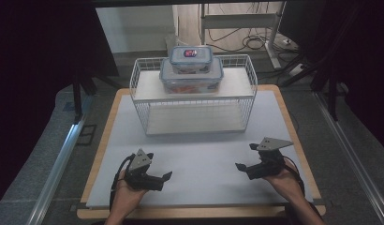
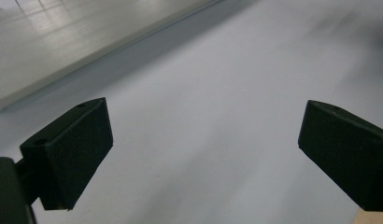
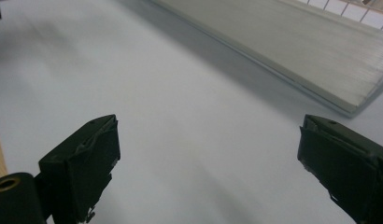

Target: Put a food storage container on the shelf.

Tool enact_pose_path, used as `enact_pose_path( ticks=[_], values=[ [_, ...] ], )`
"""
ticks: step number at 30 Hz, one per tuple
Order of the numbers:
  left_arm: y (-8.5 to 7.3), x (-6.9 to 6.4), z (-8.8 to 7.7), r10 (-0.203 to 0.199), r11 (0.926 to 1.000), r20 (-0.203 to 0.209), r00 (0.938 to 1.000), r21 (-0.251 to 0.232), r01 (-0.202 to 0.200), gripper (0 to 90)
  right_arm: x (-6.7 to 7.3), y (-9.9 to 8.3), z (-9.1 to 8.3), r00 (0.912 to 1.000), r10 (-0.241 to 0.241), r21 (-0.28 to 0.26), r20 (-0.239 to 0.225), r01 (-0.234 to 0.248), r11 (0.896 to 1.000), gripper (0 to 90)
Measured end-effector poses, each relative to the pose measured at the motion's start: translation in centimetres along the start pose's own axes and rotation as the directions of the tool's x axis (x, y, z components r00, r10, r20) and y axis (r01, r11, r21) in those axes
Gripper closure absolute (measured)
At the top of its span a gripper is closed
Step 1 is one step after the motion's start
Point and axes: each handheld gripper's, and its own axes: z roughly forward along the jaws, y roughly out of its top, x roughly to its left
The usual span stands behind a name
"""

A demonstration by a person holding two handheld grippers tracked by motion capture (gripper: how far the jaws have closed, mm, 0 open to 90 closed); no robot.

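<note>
Two stacked lidded containers point(image 1: 191, 70) (contents indistinct) sit atop the far wire rack point(image 1: 148, 101); left gripper point(image 1: 159, 168) and right gripper point(image 1: 245, 157), jaws wide apart and empty, rest near on the mat point(image 1: 199, 154).

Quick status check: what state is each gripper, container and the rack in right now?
Left gripper: open, empty, over the mat.
Right gripper: open, empty, over the mat.
Small container: lidded, stacked on the large one.
Large container: lidded, on the rack's upper shelf.
Wire rack: upright, lower shelf bare.
</note>
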Motion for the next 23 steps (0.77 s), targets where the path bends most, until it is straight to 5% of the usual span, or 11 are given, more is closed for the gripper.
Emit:
enact_pose_path(
  ticks=[14,23],
  values=[
    [-2.6,0.4,1.0,0.012,0.9903,-0.026,0.9996,0.139,-0.008,1.5,0.0,-2.7,1.0,0.9993,-0.031,0.106,0.020,0.028,0.994,4.9],
    [-2.8,0.3,1.3,0.024,0.9871,-0.044,0.9987,0.159,-0.017,1.5,-0.1,-3.2,1.9,0.9993,-0.034,0.157,0.017,0.031,0.987,5.3]
  ],
)
